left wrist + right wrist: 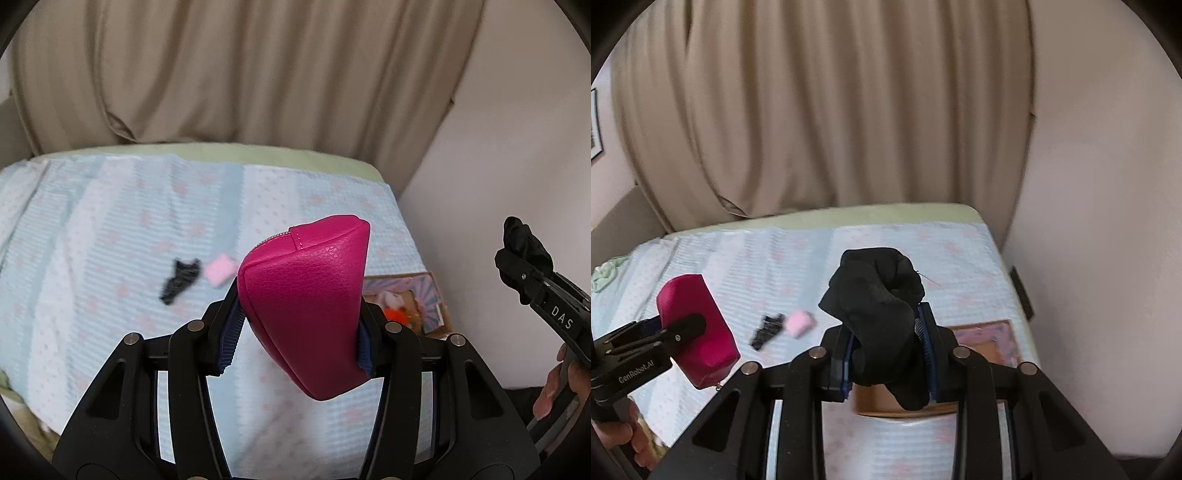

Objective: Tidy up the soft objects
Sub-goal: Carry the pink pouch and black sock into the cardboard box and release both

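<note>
My left gripper (295,332) is shut on a magenta leatherette pouch (306,295), held above the bed; the same pouch (696,328) shows at the left of the right wrist view. A bunched black sock (877,314) sits clamped in my right gripper (890,354), also in the air, and the sock (524,240) shows at the right edge of the left wrist view. On the light blue bedspread (110,221) lie a small black cloth item (179,280) and a pale pink soft item (221,273) side by side.
A cardboard box (406,302) with a patterned flap and something orange inside stands at the bed's right edge, below my grippers. Beige curtains (240,74) hang behind the bed, and a plain wall (1089,221) closes the right side. A green cloth (605,273) lies far left.
</note>
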